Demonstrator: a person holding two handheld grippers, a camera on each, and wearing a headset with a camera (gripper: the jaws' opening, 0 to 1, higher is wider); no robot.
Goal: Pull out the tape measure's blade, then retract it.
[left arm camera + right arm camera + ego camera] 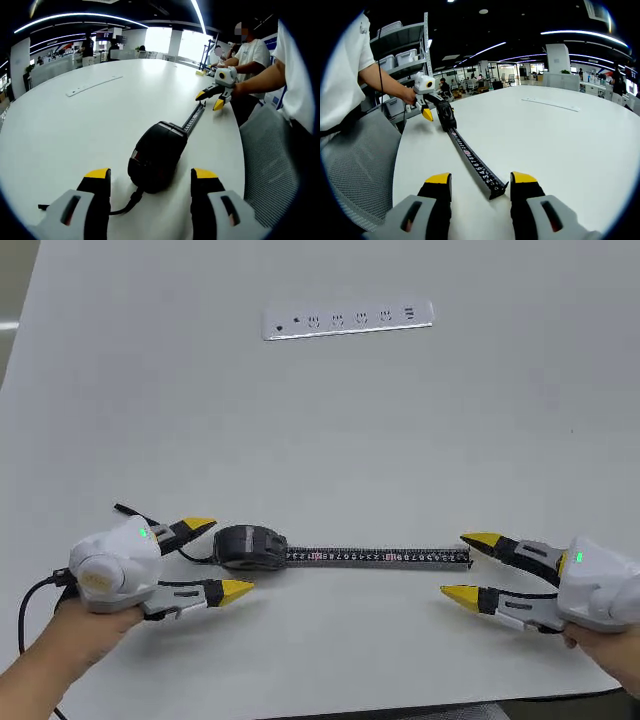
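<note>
Underneath everything, a broad white bench (300, 420), bare along its near edge where the work lies. Far back and well apart from the work, a long white power strip (348, 319); no part in this job, by the look of it.

Nearer, two white hand-held tools with yellow-tipped black jaws, facing each other along one line. At one end the left tool (229, 555), spread wide and gripping nothing, jaws either side of the black rounded plastic tape measure case (250, 545) with a gap on each flank in the left gripper view. Probably placed there to steady or clamp that case. At the other end the right tool (470, 565), likewise wide and empty, jaws flanking the far end of the dark numbered steel blade (380, 557).

Case lying on the bench, on the person's left. Blade drawn out of it rightward and flat on the bench. Likely locked, being out with no grip on either end. Pull-out judged done; retraction not yet begun.

Smallest: the blade's end hook (497, 190), close to one jaw in the right gripper view, touching or just clear hard to say. Also a thin black wrist cord (122, 206), trailing from the case's rear toward the left tool.
</note>
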